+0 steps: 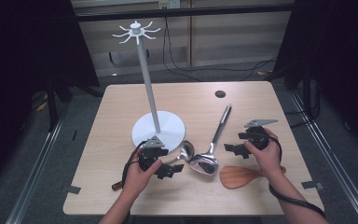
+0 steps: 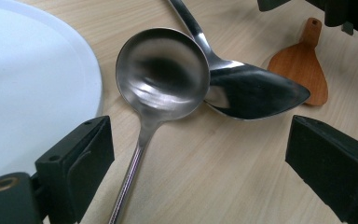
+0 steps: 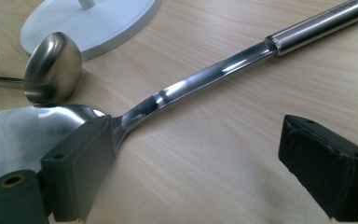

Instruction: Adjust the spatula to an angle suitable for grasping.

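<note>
We have the left tongs (image 1: 171, 169) low over the light wooden counter (image 1: 121, 107), jaws spread wide with nothing gripped. In the left gripper view the round-bowled steel ladle (image 2: 162, 74) lies ahead of them, its thin handle running back between the jaws but touching neither. Its bowl sits just beside the white round base of the hook stand (image 2: 32, 70) and overlaps the edge of the broad polished steel serving spoon (image 2: 256, 95). The flat reddish wooden rice paddle (image 2: 303, 70) lies beyond the spoon.

Our right tongs (image 1: 235, 150) are also spread wide, empty. In the right gripper view, the serving spoon's neck passes just behind one jaw; we can't tell if it touches. Its tubular handle runs away towards the far side of the counter.

High view: the stand's white pole (image 1: 148, 79) rises from the base to a ring of hooks at the top. Ladle, spoon and paddle lie in a row along the near half of the counter, between our two hands. The paddle's handle is under the right hand (image 1: 268, 156).
</note>
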A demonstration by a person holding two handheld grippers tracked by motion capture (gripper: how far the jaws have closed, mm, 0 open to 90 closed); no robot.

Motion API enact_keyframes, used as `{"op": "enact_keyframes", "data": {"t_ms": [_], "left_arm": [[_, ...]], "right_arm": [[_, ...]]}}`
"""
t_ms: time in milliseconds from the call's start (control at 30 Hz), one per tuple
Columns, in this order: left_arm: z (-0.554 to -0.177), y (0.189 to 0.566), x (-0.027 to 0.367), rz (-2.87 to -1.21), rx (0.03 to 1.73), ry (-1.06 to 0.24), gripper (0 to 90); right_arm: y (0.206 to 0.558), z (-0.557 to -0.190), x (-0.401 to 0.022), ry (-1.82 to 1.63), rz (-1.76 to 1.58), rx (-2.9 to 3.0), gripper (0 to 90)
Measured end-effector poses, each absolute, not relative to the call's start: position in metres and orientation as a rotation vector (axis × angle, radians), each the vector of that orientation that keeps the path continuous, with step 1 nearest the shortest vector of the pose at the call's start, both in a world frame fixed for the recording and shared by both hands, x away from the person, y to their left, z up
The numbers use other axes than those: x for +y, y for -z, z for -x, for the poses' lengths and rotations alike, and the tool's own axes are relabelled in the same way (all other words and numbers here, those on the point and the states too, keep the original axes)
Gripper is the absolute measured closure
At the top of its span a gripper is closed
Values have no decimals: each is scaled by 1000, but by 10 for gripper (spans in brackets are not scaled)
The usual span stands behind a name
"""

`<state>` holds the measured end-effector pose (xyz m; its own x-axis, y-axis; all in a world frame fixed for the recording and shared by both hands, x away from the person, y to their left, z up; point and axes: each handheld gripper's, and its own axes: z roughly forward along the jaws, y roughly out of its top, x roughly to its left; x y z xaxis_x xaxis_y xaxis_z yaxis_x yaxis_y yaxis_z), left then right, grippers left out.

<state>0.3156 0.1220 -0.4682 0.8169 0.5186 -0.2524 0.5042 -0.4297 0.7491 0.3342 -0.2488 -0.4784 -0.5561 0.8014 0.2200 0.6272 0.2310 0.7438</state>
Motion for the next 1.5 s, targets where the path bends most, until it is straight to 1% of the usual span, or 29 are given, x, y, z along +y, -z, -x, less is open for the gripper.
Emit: {"op": "enact_keyframes", "data": {"t_ms": [333, 367, 433, 700, 767, 900, 1067, 1167, 1333, 1500], "left_arm": [[-316, 465, 125, -2090, 754, -34, 77], [-316, 465, 125, -2086, 753, -34, 77], [-316, 465, 125, -2083, 756, -35, 77], [-313, 463, 132, -2085, 760, -51, 77], [-313, 462, 136, -2066, 782, -56, 77], [-310, 459, 140, -2046, 802, -68, 77], [-305, 461, 148, -2048, 821, -81, 77], [-301, 463, 154, -2036, 846, -83, 77], [-297, 463, 163, -2031, 868, -97, 77], [-297, 464, 166, -2029, 876, -99, 77]], "right_arm": [[474, -333, -240, -1230, -1294, 2298, 103], [473, -332, -237, -1227, -1266, 2319, 138], [473, -331, -235, -1231, -1258, 2335, 167], [470, -333, -222, -1307, -1208, 2355, 400], [469, -334, -216, -1295, -1195, 2371, 478], [470, -338, -204, -1280, -1187, 2383, 678], [475, -349, -189, -1264, -1158, 2441, 861], [479, -356, -177, -1248, -1133, 2483, 900], [494, -366, -161, -1146, -1110, 2572, 900], [500, -368, -158, -1078, -1087, 2614, 900]]}}
